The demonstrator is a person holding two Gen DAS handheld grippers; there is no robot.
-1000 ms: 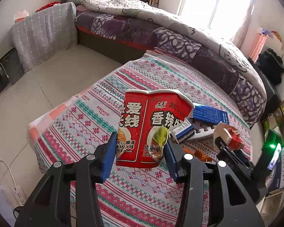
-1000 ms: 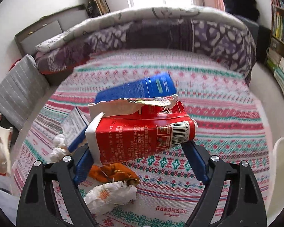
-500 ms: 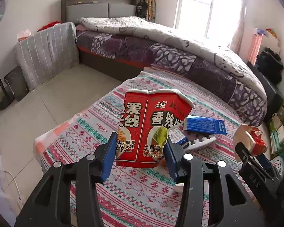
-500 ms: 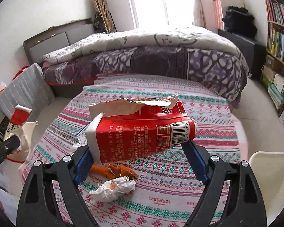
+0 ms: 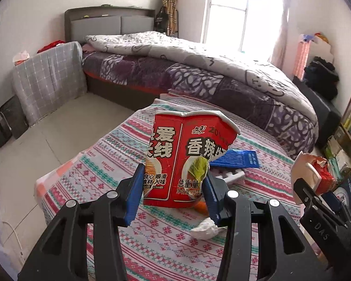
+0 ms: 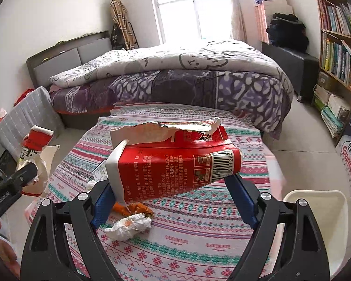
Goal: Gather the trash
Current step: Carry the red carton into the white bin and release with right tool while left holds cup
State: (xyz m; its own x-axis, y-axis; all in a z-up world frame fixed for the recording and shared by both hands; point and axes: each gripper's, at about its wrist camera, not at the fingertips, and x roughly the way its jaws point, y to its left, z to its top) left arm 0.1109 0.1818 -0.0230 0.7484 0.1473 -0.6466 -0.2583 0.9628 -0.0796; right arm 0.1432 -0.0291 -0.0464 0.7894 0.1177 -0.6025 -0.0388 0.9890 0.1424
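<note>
My left gripper (image 5: 173, 194) is shut on a torn red noodle cup piece (image 5: 184, 159) and holds it upright above the patterned table (image 5: 105, 168). My right gripper (image 6: 173, 199) is shut on another torn red noodle cup piece (image 6: 173, 166), held sideways above the table (image 6: 199, 245). A crumpled white tissue (image 6: 128, 226) and orange peel (image 6: 131, 209) lie on the cloth under the right gripper. The tissue also shows in the left wrist view (image 5: 204, 228). A blue packet (image 5: 236, 161) lies behind the left cup.
A white bin (image 6: 316, 210) stands at the table's right side. A bed (image 5: 199, 70) lies behind the table. A bookshelf (image 6: 339, 46) and a carton (image 6: 349, 164) stand at the right. A grey covered unit (image 5: 49, 77) is at the left.
Both grippers have risen and drawn back from the table with their cup pieces still gripped. The table looks farther away, and the white bin has come into the right wrist view.
</note>
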